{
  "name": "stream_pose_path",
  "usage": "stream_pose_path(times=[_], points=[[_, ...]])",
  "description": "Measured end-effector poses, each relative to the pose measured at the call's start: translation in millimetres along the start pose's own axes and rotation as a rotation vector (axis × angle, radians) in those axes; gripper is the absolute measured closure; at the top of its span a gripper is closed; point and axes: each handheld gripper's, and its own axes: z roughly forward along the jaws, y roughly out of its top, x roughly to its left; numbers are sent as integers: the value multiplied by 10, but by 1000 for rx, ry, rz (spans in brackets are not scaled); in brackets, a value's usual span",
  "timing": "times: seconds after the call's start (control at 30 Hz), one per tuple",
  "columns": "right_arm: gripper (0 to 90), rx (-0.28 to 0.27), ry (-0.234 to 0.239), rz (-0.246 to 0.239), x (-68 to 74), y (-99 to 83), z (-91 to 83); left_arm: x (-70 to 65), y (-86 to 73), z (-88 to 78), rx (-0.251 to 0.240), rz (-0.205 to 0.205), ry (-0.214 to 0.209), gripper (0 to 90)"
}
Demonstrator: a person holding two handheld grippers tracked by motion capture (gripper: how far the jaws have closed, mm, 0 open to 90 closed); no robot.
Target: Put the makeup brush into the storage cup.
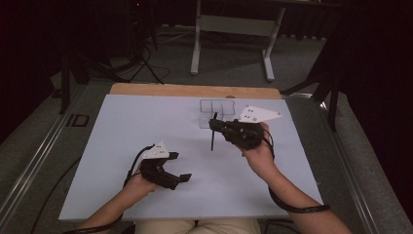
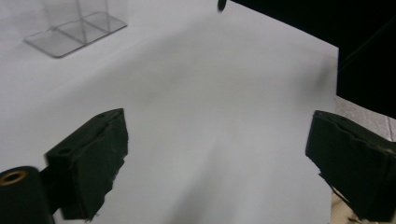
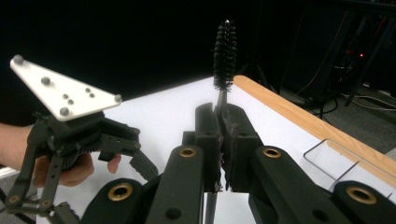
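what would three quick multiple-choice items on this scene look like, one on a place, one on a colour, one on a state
1. Where is the clear organizer?
A. far side of the board
B. near left corner
C. on the floor

2. What colour are the brush bristles?
A. white
B. black
C. red

3. How do the left hand-held gripper jaws stand?
A. shut on the brush
B. open, nothing between
C. shut on the organizer

Answers: 1 A, the high view shows it by the wooden edge; 2 B, black in the right hand-held gripper; 3 B, jaws wide over bare board.

Clear tray (image 1: 217,109) at table's (image 1: 146,126) far edge; brush (image 1: 213,132) just before it.
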Motion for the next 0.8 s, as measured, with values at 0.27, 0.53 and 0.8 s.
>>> stream_pose_path(times=[0.27,0.53,0.8], points=[[858,-11,-11,-7,-79,185,30,20,-114,-114,6,3,9,17],[857,-30,-22,-16,-131,376,50,32,-240,-245,21,-5,38,16],[857,-45,-43,-27,-220,545,61,33,-317,-301,11,-14,53,17]])
